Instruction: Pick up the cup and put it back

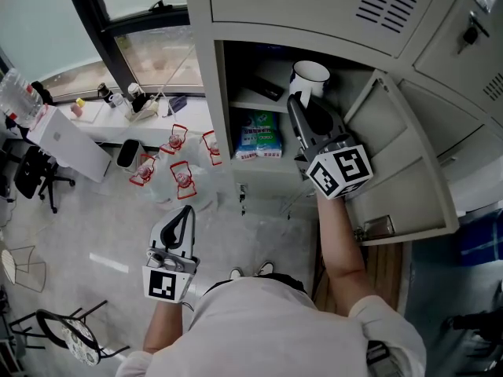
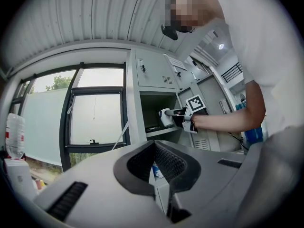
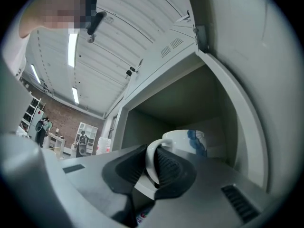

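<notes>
A white cup (image 1: 310, 76) with a blue mark sits inside the open locker's upper compartment (image 1: 259, 100), at the shelf's right end. My right gripper (image 1: 295, 102) reaches into the compartment and is shut on the cup's handle (image 3: 151, 161), which stands between the two pads (image 3: 167, 167). In the right gripper view the cup's body (image 3: 187, 144) lies just beyond the fingertips. Whether the cup rests on the shelf I cannot tell. My left gripper (image 1: 188, 210) hangs low over the floor, shut with nothing in it. From the left gripper view the cup (image 2: 165, 117) and right gripper (image 2: 176, 116) show far off.
The locker door (image 1: 401, 163) swings open to the right of my arm. A flat dark object (image 1: 268, 88) lies on the upper shelf, left of the cup. A blue-green packet (image 1: 258, 134) sits on the shelf below. Several water jugs with red handles (image 1: 178, 171) stand on the floor.
</notes>
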Demonstrator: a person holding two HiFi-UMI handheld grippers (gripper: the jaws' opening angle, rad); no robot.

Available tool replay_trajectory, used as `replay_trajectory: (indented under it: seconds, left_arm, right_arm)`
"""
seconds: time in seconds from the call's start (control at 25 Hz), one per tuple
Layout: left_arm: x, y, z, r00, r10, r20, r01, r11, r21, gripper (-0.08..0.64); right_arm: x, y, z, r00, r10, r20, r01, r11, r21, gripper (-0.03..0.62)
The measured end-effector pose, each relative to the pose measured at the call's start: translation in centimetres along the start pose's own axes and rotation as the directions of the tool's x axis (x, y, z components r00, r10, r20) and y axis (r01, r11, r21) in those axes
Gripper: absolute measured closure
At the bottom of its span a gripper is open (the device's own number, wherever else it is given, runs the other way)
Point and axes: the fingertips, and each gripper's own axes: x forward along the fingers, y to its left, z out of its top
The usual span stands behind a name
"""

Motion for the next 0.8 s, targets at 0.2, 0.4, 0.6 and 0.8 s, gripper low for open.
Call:
replay_trajectory:
  seconds: [0.2,0.4,0.6,0.8]
  left_arm:
    - [0.3,0.0,-0.1,1.000,0.002,-0.015,-0.002,1.000,0.009,0.540]
    - [0.6,0.0,-0.2,1.000,0.008,-0.020,-0.008,1.000,0.011,0.540]
    - [0.8,0.0,-0.1,1.000,0.006,-0.010,-0.006,1.000,0.005,0.540]
    - [0.9,0.0,-0.4,1.000,0.006,-0.020,-0.006,1.000,0.000,0.540]
  right_arm:
    - [0.8,-0.4,-0.6,1.000,0.011,-0.014,-0.011,1.000,0.011,0.538]
    - [1.4,-0.5,-1.3,0.999,0.019,-0.037,-0.018,1.000,0.016,0.538]
    - [1.7,-0.7,-1.8,0.998,0.017,-0.052,-0.016,1.000,0.016,0.538]
    - [1.9,-0.9,-2.1,0.997,0.010,-0.071,-0.010,1.000,0.000,0.537]
